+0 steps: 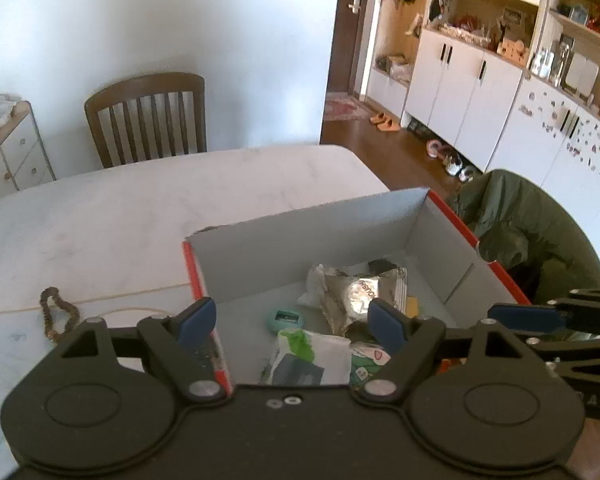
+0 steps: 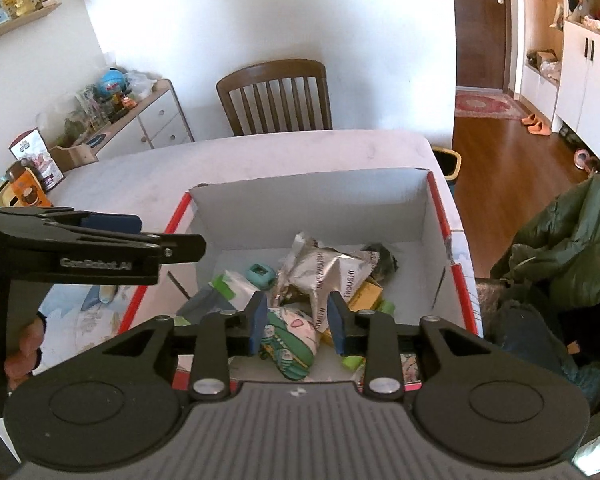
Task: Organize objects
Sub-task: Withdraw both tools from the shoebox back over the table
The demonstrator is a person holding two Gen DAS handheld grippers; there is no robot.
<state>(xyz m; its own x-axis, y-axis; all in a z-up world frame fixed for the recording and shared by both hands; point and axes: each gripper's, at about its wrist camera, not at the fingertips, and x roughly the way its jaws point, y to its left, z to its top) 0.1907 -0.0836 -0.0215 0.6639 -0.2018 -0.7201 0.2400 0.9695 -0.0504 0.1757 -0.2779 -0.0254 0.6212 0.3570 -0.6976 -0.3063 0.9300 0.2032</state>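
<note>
Left tongs (image 1: pixel 292 322) gape wide over the red-edged grey cardboard box (image 1: pixel 300 236) on the pale marble surface (image 1: pixel 140 208); their body hides the box's near end. Inside lie a crumpled silver foil packet (image 1: pixel 356 292) and a teal round case (image 1: pixel 285 319). Right tongs (image 2: pixel 297 316) stand narrower, seemingly empty, above a green patterned pouch (image 2: pixel 292 344), partly covered.

Black left gripper (image 2: pixel 112 226), seen side-on in right wrist view: embossed "GenRobot.AI" along its body, a bit blurred. Crinkled silver foil snack packet (image 2: pixel 332 270) in the box: dark print repeated on it, upside-down, not legible. In left wrist view the packet's (image 1: pixel 360 292) round seal shows letters, unreadable.
</note>
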